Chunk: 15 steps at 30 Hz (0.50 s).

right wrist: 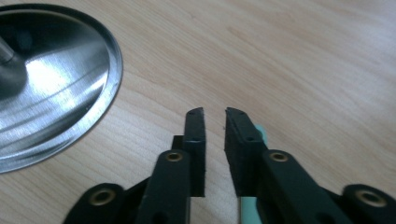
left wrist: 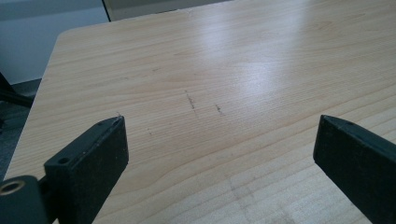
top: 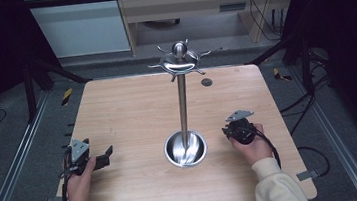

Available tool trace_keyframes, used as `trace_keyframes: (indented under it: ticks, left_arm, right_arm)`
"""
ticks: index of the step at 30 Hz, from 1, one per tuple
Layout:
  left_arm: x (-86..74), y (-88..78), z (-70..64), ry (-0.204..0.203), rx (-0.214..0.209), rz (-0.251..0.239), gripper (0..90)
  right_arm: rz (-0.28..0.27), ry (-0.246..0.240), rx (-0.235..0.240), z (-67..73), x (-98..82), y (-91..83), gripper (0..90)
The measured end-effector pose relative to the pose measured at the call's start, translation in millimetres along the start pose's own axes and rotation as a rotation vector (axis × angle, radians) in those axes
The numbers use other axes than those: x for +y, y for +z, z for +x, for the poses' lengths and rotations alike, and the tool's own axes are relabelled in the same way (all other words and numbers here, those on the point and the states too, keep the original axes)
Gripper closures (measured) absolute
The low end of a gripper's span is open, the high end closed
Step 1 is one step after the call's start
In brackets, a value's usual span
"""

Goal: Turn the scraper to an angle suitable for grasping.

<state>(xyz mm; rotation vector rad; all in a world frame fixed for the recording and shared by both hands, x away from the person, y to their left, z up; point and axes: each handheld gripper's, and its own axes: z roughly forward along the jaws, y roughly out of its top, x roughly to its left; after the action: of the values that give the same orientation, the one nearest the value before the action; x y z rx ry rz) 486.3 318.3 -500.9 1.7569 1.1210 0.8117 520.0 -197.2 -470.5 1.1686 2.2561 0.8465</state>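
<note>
A: State the position of the work item.

B: The metal stand (top: pixel 182 100) sits upright near the middle of the tabletop (top: pixel 127 111). Its round dish base (right wrist: pixel 51 84) rests flat on the wood; a polished pole rises from it to a hub with radiating hooks and a ball top. The hooks are bare.

A: Claw status?

B: The left claw (left wrist: pixel 219 144) is released, jaws spread wide, hovering low over bare wood well to the left of the stand. The right claw (right wrist: pixel 215 121) is nearly clenched, a narrow gap between its jaws, grasping nothing, just to the right of the base. A pale green part shows beside one of its jaws; what it is cannot be determined.

A: Procedure for the step in hand?

B: In my judgement, this is a ready position. Open the right claw before approaching. Grip the pole low, just above the base, jaws square to it; polished steel will likely slip under a skewed hold. Steady the base with the left claw.

A: Markings?

B: No brand, label or legible writing on the stand or the tabletop.
</note>
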Motion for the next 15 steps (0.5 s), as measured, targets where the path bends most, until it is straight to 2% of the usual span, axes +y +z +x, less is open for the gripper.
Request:
trace_keyframes:
  ticks: [1, 2, 4, 6, 15]
  left_arm:
    - [0.0, 0.0, 0.0, 0.0, 0.0, 0.0, 3.0]
    - [0.0, 0.0, 0.0, 0.001, 0.0, 0.0, 3.0]
    - [0.0, 0.0, -0.1, 0.001, -0.001, 0.0, 3.0]
    - [0.0, 0.0, -0.1, 0.002, -0.002, 0.0, 3.0]
    - [0.1, 0.0, -0.1, 0.005, -0.002, 0.003, 3.1]
  right_arm:
    - [0.0, 0.0, 0.0, 0.0, 0.0, 0.0, 83.0]
    - [0.026, 0.005, -0.011, -1.7, -1.1, 2.7, 87.8]
    - [0.036, 0.006, -0.012, -2.2, -1.7, 4.1, 88.6]
    - [0.073, 0.009, -0.027, -3.5, -3.1, 7.8, 89.9]
    - [0.113, 0.03, -0.039, -7.9, -6.3, 12.4, 90.0]
